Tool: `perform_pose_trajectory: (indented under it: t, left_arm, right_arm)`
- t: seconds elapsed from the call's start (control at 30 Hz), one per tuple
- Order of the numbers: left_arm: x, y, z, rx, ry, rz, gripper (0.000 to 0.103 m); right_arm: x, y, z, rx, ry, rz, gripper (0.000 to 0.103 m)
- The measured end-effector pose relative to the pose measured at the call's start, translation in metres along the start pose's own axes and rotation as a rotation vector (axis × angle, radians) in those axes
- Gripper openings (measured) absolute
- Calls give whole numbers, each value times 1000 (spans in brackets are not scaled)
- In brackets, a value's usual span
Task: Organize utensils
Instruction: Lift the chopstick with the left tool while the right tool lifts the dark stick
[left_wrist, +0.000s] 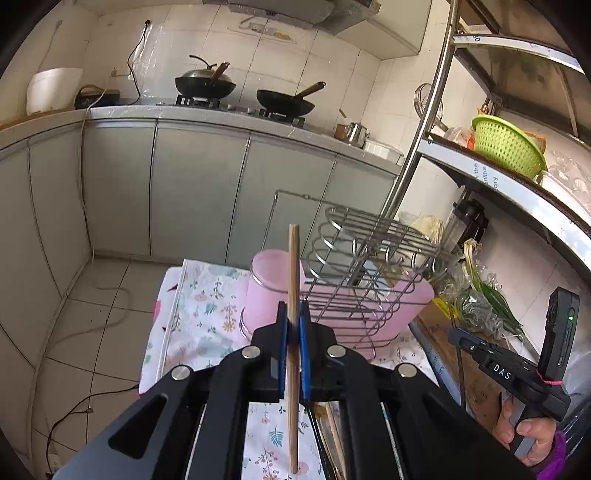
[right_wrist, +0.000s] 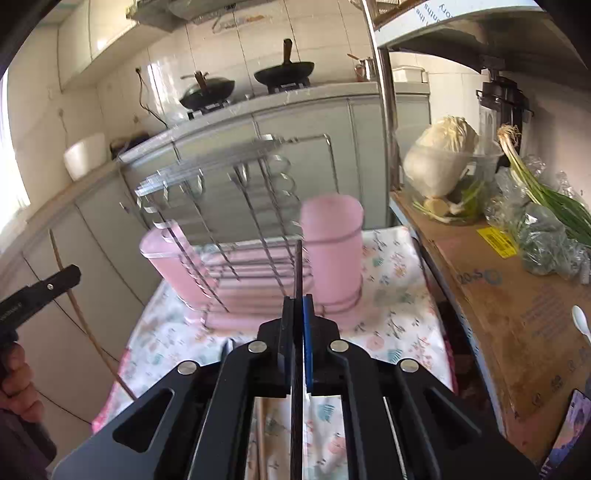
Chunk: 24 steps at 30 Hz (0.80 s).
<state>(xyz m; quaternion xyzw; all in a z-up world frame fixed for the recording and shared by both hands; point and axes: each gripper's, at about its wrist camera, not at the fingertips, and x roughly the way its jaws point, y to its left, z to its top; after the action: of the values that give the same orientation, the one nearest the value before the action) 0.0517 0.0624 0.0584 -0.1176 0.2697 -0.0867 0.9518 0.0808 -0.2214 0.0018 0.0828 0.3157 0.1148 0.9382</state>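
Note:
My left gripper (left_wrist: 293, 321) is shut on a light wooden chopstick (left_wrist: 293, 273) held upright, its tip level with the rim of a pink utensil cup (left_wrist: 267, 291) just beyond. My right gripper (right_wrist: 298, 306) is shut on a thin dark chopstick (right_wrist: 298, 266) held upright in front of the other pink cup (right_wrist: 332, 251). Both cups sit in a wire dish rack (left_wrist: 369, 266), also in the right wrist view (right_wrist: 236, 221), on a floral cloth (left_wrist: 207, 314). The right gripper also shows at the right of the left wrist view (left_wrist: 458, 336). More chopsticks (left_wrist: 334, 435) lie on the cloth below.
A metal shelf unit (left_wrist: 517, 192) stands at the right with a green colander (left_wrist: 506, 144). Cabbage (right_wrist: 443, 155), green onions (right_wrist: 546, 192) and a white spoon (right_wrist: 580, 321) lie on cardboard (right_wrist: 498, 295). Woks (left_wrist: 284, 99) sit on the far counter stove.

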Motion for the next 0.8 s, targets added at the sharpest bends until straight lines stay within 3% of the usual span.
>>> perform_pose_trajectory:
  t: [0.27, 0.5, 0.63, 0.8]
  left_arm:
    - [-27, -4, 62, -5, -124, -22, 5]
    - [-40, -8, 125, -14, -273, -23, 5]
    - [-28, -8, 151, -16, -329, -14, 5]
    - [10, -9, 159, 20, -337, 50, 5]
  right_arm:
    - [-27, 3, 55, 20, -127, 116, 5]
    - [-38, 2, 105, -5, -305, 124, 5]
    - [-24, -6, 127, -3, -377, 109, 5]
    - [7, -18, 141, -11, -464, 89, 5]
